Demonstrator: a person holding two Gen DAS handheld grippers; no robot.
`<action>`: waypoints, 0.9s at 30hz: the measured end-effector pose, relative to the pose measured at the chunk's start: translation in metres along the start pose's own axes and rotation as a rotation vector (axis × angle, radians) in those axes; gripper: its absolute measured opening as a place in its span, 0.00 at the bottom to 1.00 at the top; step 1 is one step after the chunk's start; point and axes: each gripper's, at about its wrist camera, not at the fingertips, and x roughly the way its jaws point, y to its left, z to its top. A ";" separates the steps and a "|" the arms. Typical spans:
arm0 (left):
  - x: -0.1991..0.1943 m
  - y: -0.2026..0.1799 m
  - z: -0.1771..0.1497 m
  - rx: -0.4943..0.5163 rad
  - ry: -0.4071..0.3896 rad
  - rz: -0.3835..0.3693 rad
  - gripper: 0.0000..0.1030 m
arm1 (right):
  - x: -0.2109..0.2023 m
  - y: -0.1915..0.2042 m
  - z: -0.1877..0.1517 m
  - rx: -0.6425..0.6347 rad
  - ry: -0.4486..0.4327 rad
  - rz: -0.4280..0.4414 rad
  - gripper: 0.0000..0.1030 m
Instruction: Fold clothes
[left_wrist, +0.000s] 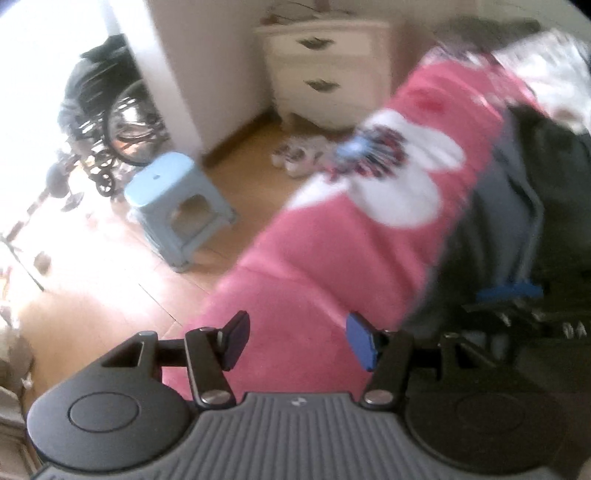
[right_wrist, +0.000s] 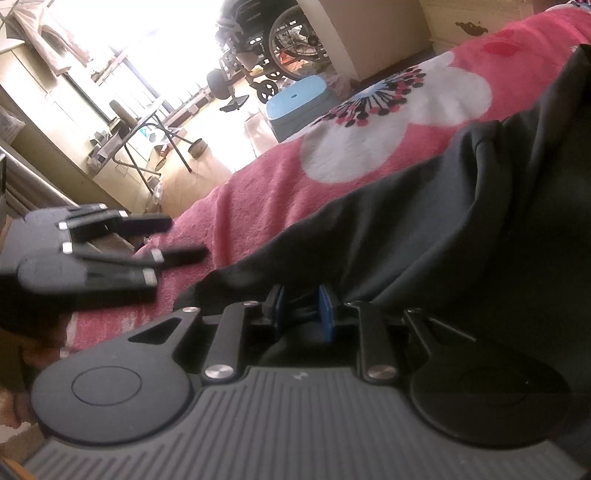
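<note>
Our right tongs (right_wrist: 300, 308) pinch a fold of the dark garment (right_wrist: 461, 229) on the pink blanket (right_wrist: 258, 206); our left tongs (left_wrist: 299, 341) hang released above that blanket.

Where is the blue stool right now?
The blue stool stands on the wooden floor left of the pink blanket in the left wrist view, just in front of the wheelchair.

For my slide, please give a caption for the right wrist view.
Right tongs shut on black garment over pink blanket.
</note>
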 end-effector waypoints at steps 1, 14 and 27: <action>0.000 0.007 0.003 -0.025 -0.006 -0.044 0.56 | 0.000 0.000 0.000 0.002 0.000 0.001 0.18; 0.037 -0.003 0.003 0.059 0.089 -0.448 0.48 | -0.006 -0.006 0.003 0.051 -0.010 0.022 0.20; 0.017 -0.021 -0.008 0.240 0.054 -0.410 0.43 | -0.136 -0.084 -0.057 0.606 -0.200 -0.055 0.50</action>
